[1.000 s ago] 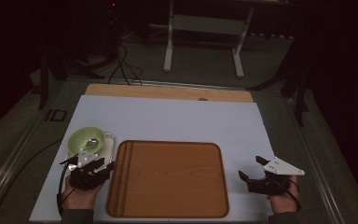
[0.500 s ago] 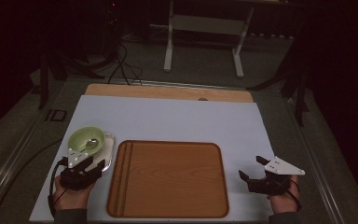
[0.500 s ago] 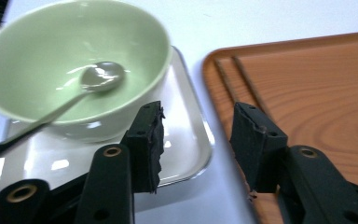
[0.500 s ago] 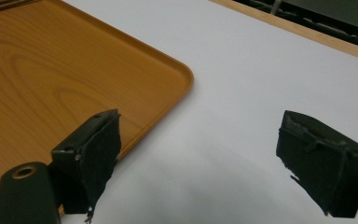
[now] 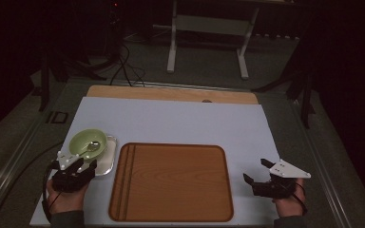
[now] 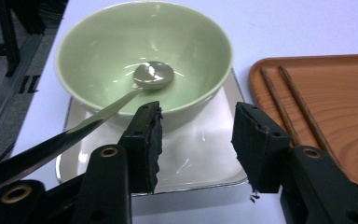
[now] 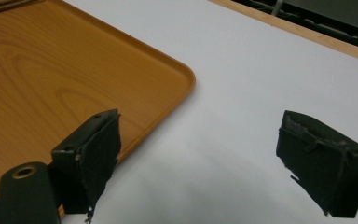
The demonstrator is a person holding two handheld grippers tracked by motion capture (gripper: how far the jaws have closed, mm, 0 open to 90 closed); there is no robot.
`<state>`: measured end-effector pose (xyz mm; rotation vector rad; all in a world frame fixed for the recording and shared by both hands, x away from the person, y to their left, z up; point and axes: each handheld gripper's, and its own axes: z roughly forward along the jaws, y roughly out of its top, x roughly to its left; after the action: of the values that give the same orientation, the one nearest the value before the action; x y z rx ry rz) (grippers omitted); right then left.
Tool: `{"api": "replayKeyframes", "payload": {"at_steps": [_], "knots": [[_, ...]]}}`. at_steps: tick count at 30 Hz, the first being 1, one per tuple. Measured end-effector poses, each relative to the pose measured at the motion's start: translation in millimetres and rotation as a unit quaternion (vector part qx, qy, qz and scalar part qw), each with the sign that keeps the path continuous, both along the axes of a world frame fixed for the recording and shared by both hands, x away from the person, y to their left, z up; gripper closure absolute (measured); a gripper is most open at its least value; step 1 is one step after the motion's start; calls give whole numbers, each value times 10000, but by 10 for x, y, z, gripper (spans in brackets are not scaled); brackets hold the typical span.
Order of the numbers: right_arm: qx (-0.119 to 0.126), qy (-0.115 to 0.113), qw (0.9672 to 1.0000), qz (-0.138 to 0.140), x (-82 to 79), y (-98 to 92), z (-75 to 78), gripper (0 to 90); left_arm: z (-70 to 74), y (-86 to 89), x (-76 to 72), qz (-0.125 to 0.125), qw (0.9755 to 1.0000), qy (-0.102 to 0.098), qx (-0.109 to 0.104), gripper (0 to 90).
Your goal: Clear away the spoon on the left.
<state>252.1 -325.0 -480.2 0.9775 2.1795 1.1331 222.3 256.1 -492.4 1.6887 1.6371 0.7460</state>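
A pale green bowl point(image 5: 88, 142) point(image 6: 144, 46) with a metal spoon point(image 5: 92, 146) point(image 6: 151, 74) in it stands on a small silver tray point(image 5: 107, 162) point(image 6: 200, 154), left of a large wooden tray point(image 5: 171, 183) point(image 6: 345, 116) point(image 7: 51, 70). Two dark chopsticks point(image 6: 284, 107) lie along the wooden tray's left side. My left gripper point(image 5: 78, 164) point(image 6: 198, 126) hovers at the silver tray's near edge, pointing at the bowl. Its jaws have just been opening and stand open with nothing gripped. My right gripper point(image 5: 256, 176) point(image 7: 198, 140) rests open over the white mat, right of the wooden tray.
A white mat point(image 5: 180, 123) covers the table, and a strip of wood point(image 5: 171, 92) shows at its far edge. The spoon's handle sticks out over the bowl's rim toward my left gripper. Cables and stand legs are on the floor beyond.
My left gripper has moved left, from the wooden tray's left edge to in front of the bowl. The right gripper has stayed still.
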Motion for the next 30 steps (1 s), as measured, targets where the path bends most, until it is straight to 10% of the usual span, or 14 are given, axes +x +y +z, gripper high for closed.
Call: {"api": "replayKeyframes", "payload": {"at_steps": [30], "knots": [[-67, 57, 10000, 34, 9, 20, -16, 137, -32, 376, 58, 932, 9949, -90, -377, 577]]}}
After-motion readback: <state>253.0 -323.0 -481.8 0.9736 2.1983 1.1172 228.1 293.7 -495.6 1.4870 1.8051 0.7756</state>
